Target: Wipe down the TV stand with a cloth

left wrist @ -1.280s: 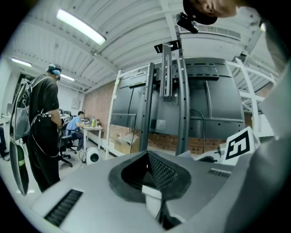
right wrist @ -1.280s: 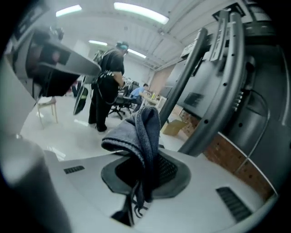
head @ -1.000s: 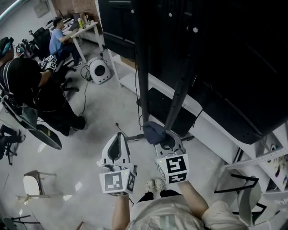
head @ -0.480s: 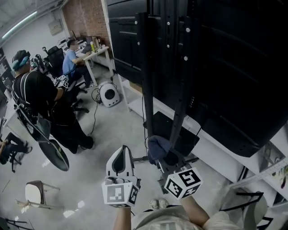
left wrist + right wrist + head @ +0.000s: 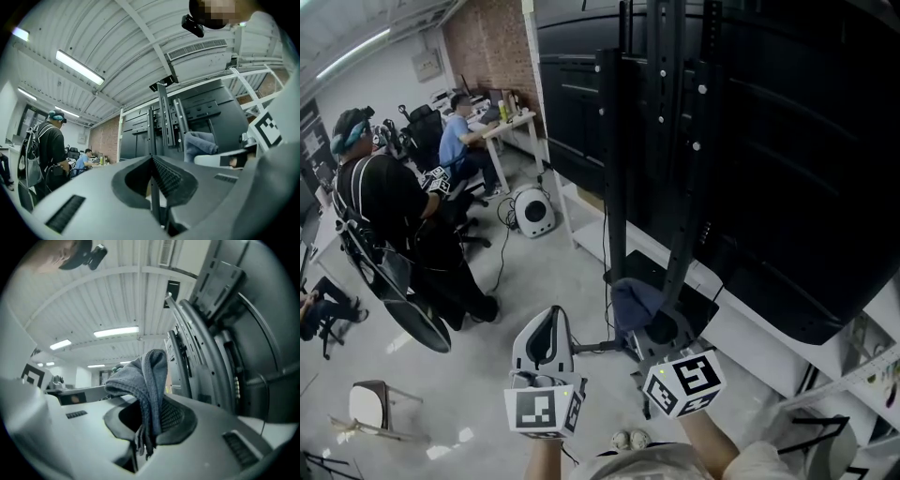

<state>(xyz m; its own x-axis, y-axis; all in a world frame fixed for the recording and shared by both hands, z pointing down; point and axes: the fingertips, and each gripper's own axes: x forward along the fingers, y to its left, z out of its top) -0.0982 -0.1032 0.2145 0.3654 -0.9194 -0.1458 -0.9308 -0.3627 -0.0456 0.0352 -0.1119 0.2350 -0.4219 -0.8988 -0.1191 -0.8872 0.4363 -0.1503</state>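
The black TV (image 5: 787, 159) fills 12 to 3 o'clock on the TV stand (image 5: 614, 178), whose dark posts rise directly ahead of both grippers. A standing person (image 5: 384, 206) and a round white appliance (image 5: 534, 212) crowd the floor at 10 o'clock. The right gripper (image 5: 147, 416) pinches the grey cloth (image 5: 140, 376) beside the posts; the left gripper (image 5: 152, 164) has its jaws pressed together, empty.

Right gripper (image 5: 149, 420): jaws clamped on grey cloth (image 5: 143, 376). Folded bunch standing up above pads, frayed edge hanging below. Black TV stand (image 5: 206, 343) close at right: curved uprights slanting across, perforated mounting bracket near top. Ribbed ceiling behind, lit light strip (image 5: 116, 332) left of centre.
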